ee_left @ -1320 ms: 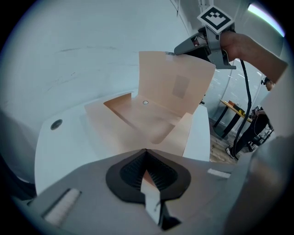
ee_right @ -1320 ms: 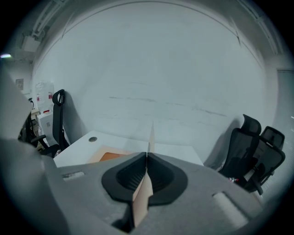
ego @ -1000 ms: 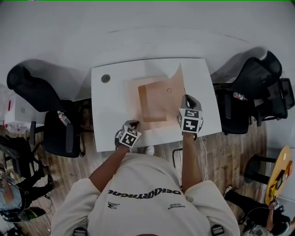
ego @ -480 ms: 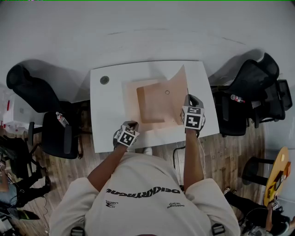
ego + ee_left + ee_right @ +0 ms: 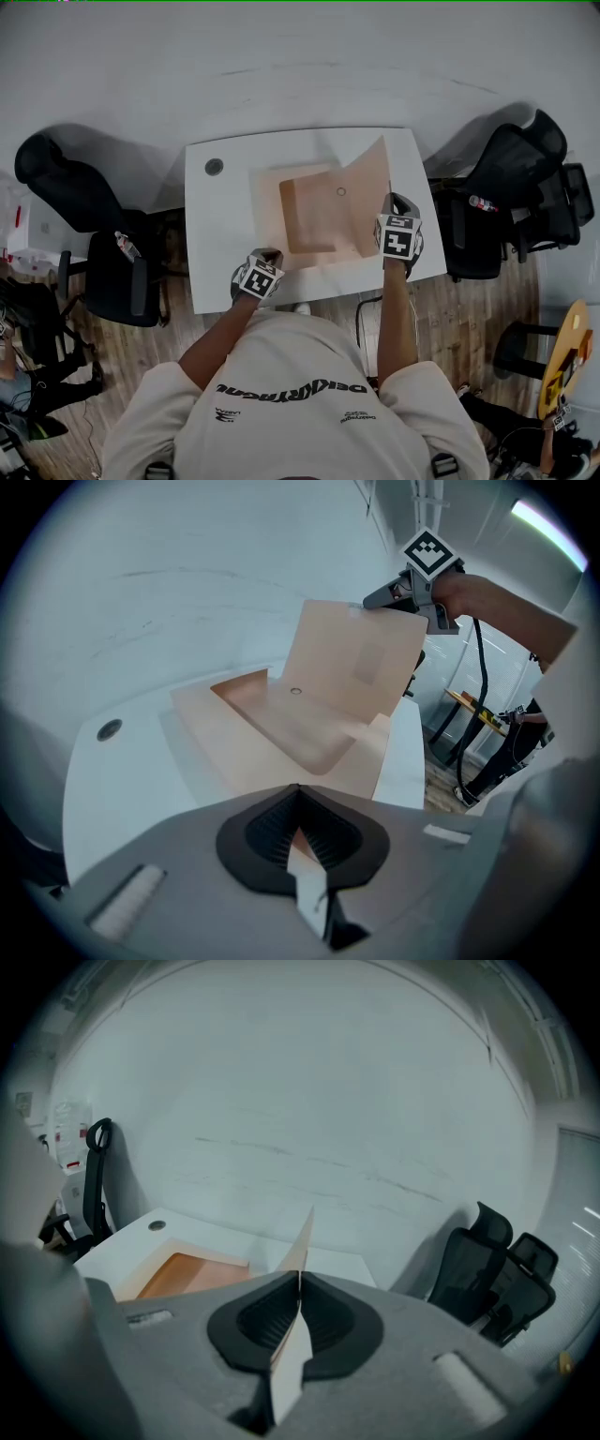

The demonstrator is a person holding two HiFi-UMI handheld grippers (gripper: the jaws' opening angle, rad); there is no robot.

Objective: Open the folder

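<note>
The folder (image 5: 319, 220) is lying partly open on the white table (image 5: 220, 244). The right gripper (image 5: 395, 201) is pinching the cover (image 5: 364, 192) at its right edge, jaws closed tight on the sheet, and is holding it tilted up beside the inner pocket (image 5: 307, 217). In the right gripper view the cover (image 5: 302, 1241) is showing almost edge-on, a thin sliver rising from the jaws, and the gripper's grey body is hiding the folder's near part. The left gripper (image 5: 269, 255) is clamping the folder's near edge, jaws shut on the thin lower leaf. In the head view the marker cube (image 5: 260, 278) is covering most of that grip. What is lying behind the raised cover cannot be made out.
</note>
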